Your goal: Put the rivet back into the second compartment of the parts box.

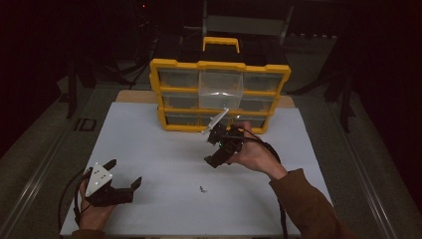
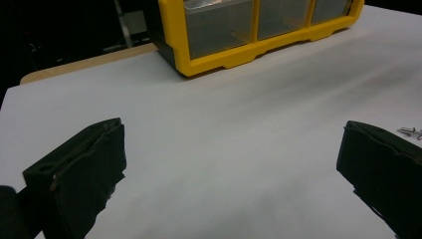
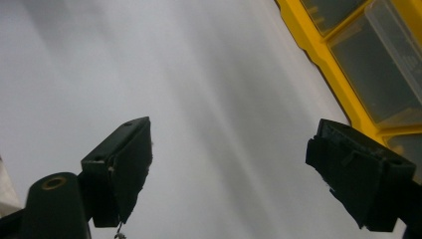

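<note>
Two screws (image 1: 202,188) lie between both claws.

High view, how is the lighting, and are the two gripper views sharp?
High view: dim, dark surroundings, only the white table top lit, glare on the pulled-out drawer. Left gripper view: organizer fairly sharp, jaws soft. Right gripper view: streaky shadows across the table, jaws blurred.

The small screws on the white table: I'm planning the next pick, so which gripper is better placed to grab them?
Probably the left. The left gripper rests open, low beside the screws; its own view shows them near one jaw. The right gripper is farther away, toward the yellow organizer.
</note>
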